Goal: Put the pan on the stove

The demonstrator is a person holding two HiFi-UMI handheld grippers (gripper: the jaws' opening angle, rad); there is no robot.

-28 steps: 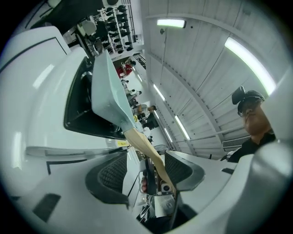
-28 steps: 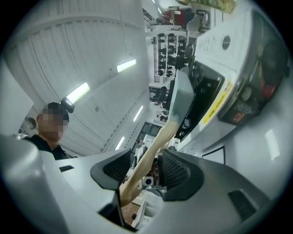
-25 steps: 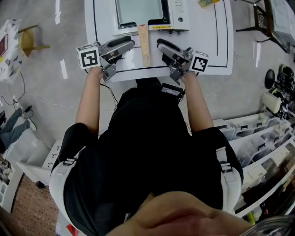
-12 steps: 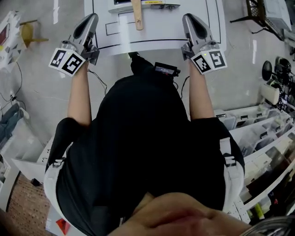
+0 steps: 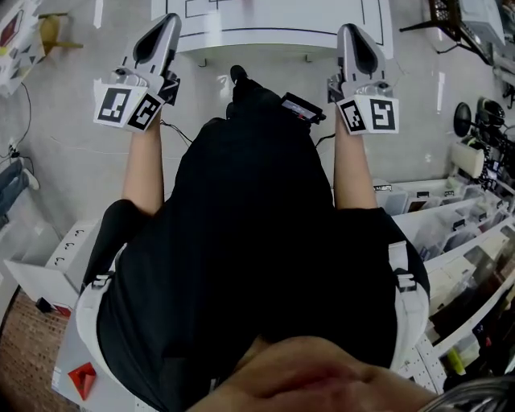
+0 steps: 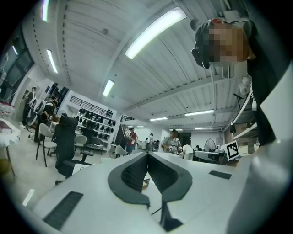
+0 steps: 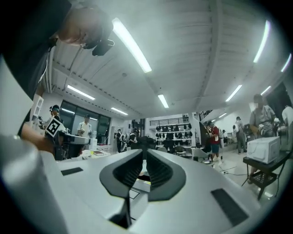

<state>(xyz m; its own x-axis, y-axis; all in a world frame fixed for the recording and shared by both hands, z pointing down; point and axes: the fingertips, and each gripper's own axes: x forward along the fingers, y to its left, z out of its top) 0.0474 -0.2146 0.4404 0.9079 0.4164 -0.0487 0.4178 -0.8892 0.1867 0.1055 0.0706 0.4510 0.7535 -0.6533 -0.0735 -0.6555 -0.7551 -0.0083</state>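
Left gripper is closed, its jaws pressed together with nothing between them. On the right gripper the jaws have just been closing; they now meet at the tips, also on nothing. We hold both just off the near edge of the white tabletop. One is by the tabletop's near left corner and the other by its near right corner. Each is over the floor and points away from us. Only the near strip of the tabletop shows, marked with black outlines. The pan and the stove lie outside every view, so we cannot place them relative to either gripper. Both gripper views look level into an open room with chairs, shelves and people.
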